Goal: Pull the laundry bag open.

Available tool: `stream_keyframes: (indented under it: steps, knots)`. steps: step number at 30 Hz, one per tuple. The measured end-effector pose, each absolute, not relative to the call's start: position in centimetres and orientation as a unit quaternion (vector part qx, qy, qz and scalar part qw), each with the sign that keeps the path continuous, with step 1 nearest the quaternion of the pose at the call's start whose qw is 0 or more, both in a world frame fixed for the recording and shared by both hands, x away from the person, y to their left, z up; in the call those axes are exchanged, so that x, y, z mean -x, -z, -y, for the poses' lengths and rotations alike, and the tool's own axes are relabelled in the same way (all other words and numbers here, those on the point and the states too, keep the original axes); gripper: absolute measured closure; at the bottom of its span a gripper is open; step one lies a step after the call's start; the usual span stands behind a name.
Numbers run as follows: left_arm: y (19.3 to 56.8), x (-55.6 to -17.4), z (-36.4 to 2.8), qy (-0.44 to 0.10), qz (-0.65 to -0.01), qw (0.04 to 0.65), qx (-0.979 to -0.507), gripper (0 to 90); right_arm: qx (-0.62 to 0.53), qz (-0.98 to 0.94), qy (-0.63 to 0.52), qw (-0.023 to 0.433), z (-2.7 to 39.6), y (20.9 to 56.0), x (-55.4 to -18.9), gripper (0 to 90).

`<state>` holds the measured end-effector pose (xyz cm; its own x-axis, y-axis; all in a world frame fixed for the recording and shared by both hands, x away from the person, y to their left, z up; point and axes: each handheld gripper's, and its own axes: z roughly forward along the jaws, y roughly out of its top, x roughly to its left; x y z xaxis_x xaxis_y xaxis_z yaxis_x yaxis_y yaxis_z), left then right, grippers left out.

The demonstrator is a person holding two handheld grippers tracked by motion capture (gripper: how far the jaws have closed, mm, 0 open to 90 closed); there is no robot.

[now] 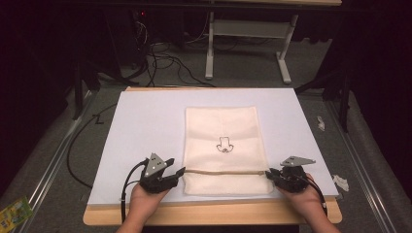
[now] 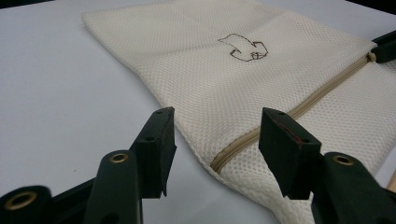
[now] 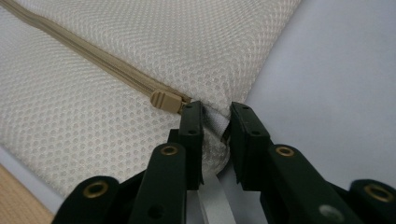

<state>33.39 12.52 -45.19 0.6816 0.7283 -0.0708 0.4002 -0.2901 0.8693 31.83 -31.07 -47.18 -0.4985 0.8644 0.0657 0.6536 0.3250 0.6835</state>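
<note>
Mesh bag (image 1: 224, 145), one only, cream-coloured, lies flat on the white sheet (image 1: 145, 126) covering my desk (image 1: 209, 216), a little toward 3 o'clock of the sheet's middle. One tan zipper (image 1: 224, 171) crosses it from 9 to 3 o'clock near the 6 o'clock end, and one small dark line drawing (image 1: 224, 144) sits at the bag's centre. I cannot tell whether the bag holds anything; it looks flat, and the zipper reads as closed along the length I can see.

I hold two claws. My left claw (image 1: 179, 171) sits at the bag's 9 o'clock edge, at the zipper's end; in the left gripper view its jaws stand spread, the zipper end (image 2: 219, 163) lying between them with nothing pinched. My right claw (image 1: 268, 174) is at the 3 o'clock edge; in the right gripper view its jaws are nearly together and pinch the mesh corner (image 3: 215, 122) just beside the tan zipper pull (image 3: 164, 100).

My left hand (image 1: 145, 196) and right hand (image 1: 303, 196) come in from 6 o'clock.

Beyond the desk at 12 o'clock, the room is dark, with grey carpet (image 1: 243, 73), tangled black cables (image 1: 160, 60) and the white legs of another table (image 1: 245, 43). Two scraps of white paper (image 1: 340, 182) lie on the floor at 3 o'clock, and a green packet (image 1: 13, 212) at 7 o'clock.
</note>
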Motion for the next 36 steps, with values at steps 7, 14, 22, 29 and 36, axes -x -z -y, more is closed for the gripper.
stream_keyframes:
  steps: [7,14,22,29,36]
  knots:
    - [45.3,-33.2,-11.9,-0.149,-0.337,0.499,-0.784,46.7,-0.464,-0.804,-0.337,0.157,31.1,46.7,-31.9,83.8]
    - [45.4,-32.2,-10.0,-0.135,-0.3,0.505,-0.798,49.2,-0.45,-0.805,-0.346,0.173,31.1,46.0,-31.7,84.3]
    - [45.3,-32.1,-7.1,-0.085,-0.313,0.51,-0.797,42.8,-0.434,-0.798,-0.378,0.176,31.3,45.1,-31.6,84.6]
    - [45.6,-33.2,-2.2,-0.061,-0.313,0.52,-0.792,45.4,-0.431,-0.794,-0.388,0.18,31.4,44.6,-31.5,85.0]
    - [46.0,-33.7,3.8,-0.05,-0.286,0.519,-0.804,56.2,-0.42,-0.796,-0.392,0.189,31.4,44.3,-31.4,84.9]
